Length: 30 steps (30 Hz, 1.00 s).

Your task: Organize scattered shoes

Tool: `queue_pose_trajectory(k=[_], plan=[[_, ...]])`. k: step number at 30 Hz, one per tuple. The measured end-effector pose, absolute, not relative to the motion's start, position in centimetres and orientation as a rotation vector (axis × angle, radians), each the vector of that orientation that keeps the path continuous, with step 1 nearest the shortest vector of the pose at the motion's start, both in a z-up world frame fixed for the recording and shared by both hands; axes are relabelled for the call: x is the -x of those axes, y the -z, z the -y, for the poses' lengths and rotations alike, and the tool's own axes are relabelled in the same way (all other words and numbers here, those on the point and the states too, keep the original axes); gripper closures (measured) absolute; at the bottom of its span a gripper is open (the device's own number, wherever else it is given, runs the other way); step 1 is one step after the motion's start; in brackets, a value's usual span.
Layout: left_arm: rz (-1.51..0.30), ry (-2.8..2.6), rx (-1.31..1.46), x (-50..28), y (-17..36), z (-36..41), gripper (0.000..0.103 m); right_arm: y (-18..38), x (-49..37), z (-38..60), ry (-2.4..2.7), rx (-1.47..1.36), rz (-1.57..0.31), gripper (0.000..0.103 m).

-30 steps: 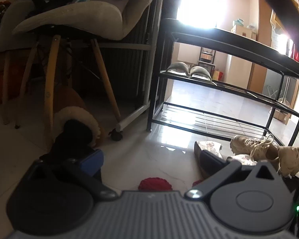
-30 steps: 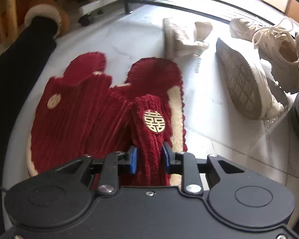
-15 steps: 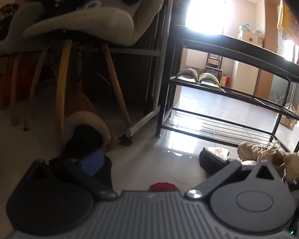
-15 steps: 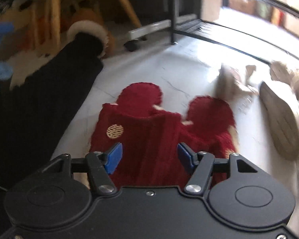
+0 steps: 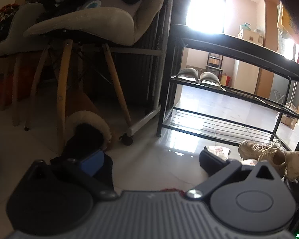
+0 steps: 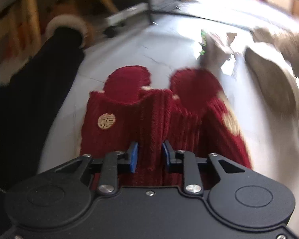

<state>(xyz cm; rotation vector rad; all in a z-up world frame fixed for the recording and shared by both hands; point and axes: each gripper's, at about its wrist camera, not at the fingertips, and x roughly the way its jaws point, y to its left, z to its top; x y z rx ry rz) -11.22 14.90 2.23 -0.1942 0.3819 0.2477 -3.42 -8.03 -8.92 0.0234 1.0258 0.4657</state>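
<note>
Fingers [image 6: 133, 156] of your right gripper [image 6: 149, 156] pinch the 2 red slippers [image 6: 149, 107], long axes running straight ahead; left gripper [image 5: 149, 159] spread, idle.

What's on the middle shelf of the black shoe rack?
On the black shoe rack's middle shelf sits one pair of grey slippers, at its left end. The shelf's far right runs out of view.

Left gripper [image 5: 149, 159]: ribbed grey body, black linkage arms, silver pivot screws, blue finger pads. Right gripper [image 6: 149, 157]: smooth black body, same hardware. Black sleeve [image 6: 29, 91].
</note>
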Motion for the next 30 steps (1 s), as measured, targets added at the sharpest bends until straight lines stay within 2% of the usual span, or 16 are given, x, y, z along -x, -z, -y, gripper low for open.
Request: queue_pose_trajectory(k=[3, 5, 6, 8, 10, 11, 15, 20, 23, 25, 29, 30], plan=[[-0.389, -0.247, 0.201, 11.0, -2.0, -14.8, 0.000, 9.2, 4.3, 9.3, -0.466, -0.126, -1.123, 0.078], [-0.394, -0.244, 0.202, 10.9, -1.9, -14.8, 0.000, 9.1, 4.5, 9.8, -0.480, -0.162, -1.157, 0.074], [-0.395, -0.243, 0.203, 10.8, -1.8, -14.9, 0.000, 8.7, 4.4, 9.9, -0.491, -0.167, -1.156, 0.071], [-0.394, -0.243, 0.206, 10.8, -1.8, -14.9, 0.000, 7.4, 3.9, 9.8, -0.478, -0.124, -1.104, 0.057], [-0.391, -0.244, 0.207, 10.9, -1.9, -15.0, 0.000, 5.7, 2.9, 9.7, -0.459, -0.093, -1.012, 0.006], [-0.388, -0.245, 0.207, 10.9, -2.0, -15.0, 0.000, 4.9, 2.4, 9.6, -0.452, -0.078, -0.968, 0.000], [-0.386, -0.250, 0.211, 10.8, -2.0, -15.2, 0.000, 3.6, 0.6, 8.9, -0.452, 0.010, -0.906, 0.000], [-0.393, -0.256, 0.222, 10.7, -1.8, -15.3, 0.000, 4.5, -2.4, 6.5, -0.571, 0.184, -0.941, 0.000], [-0.389, -0.262, 0.225, 11.0, -2.0, -15.2, 0.000, 5.5, -4.2, 4.6, -0.676, 0.221, -1.003, 0.004], [-0.383, -0.272, 0.235, 11.2, -2.1, -15.7, 0.000, 5.7, -4.3, 4.0, -0.729, 0.211, -1.057, 0.012], [-0.377, -0.289, 0.255, 11.3, -2.0, -16.4, 0.000, 4.8, -0.6, 3.7, -0.942, 0.158, -1.137, 0.014], [-0.383, -0.290, 0.265, 11.2, -1.9, -16.5, 0.000, 4.8, 0.0, 3.5, -0.966, 0.165, -1.135, 0.022]])
